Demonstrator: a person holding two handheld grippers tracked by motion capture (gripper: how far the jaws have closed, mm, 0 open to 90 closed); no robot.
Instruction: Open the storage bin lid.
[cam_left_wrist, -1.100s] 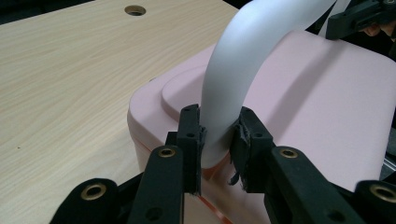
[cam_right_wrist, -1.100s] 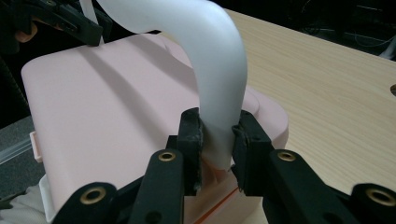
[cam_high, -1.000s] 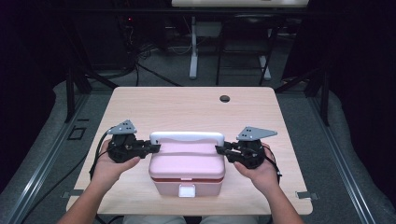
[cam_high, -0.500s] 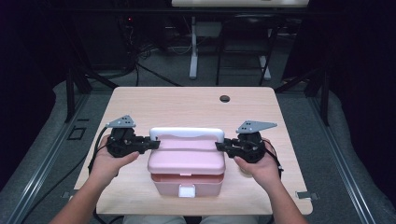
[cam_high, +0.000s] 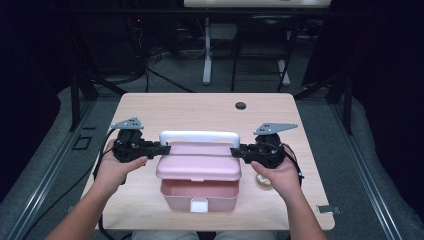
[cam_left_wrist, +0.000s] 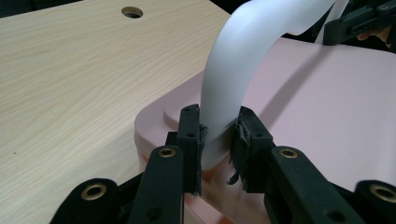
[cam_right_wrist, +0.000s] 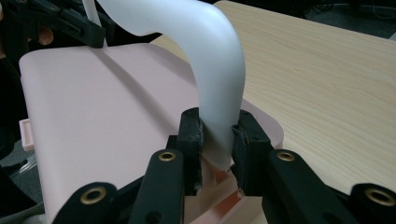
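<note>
Jaws on both sides are clamped on the same white handle (cam_high: 198, 137), one at each of its ends. On the left, the left gripper (cam_high: 161, 148) is held in the person's left hand (cam_high: 117, 167) and points inward across the desk (cam_high: 200, 107); in the left gripper view its two black pads press on either side of the handle's lower end (cam_left_wrist: 219, 126), right where it meets the pink lid (cam_left_wrist: 317, 116). A grey three-cornered plate (cam_high: 127, 123) sits on top of this gripper.

Between the two hands, the pink lid (cam_high: 199, 167) hangs level from the handle, raised clear of the pink box (cam_high: 197, 195) beneath it. That box stands near the front edge of the desk, its inside showing as a gap below the lid, with a small white latch (cam_high: 199, 205) on its front wall.

On the right, the right gripper (cam_high: 236, 151) mirrors the left one, held in the right hand (cam_high: 277, 175), and in the right gripper view its pads pinch the handle's other end (cam_right_wrist: 219, 112) just above the lid's edge (cam_right_wrist: 107, 116). A small round brownish object (cam_high: 262, 181) lies on the desk under the right hand; what it is cannot be told. Farther back, a dark round hole (cam_high: 241, 106) sits in the desk top.
</note>
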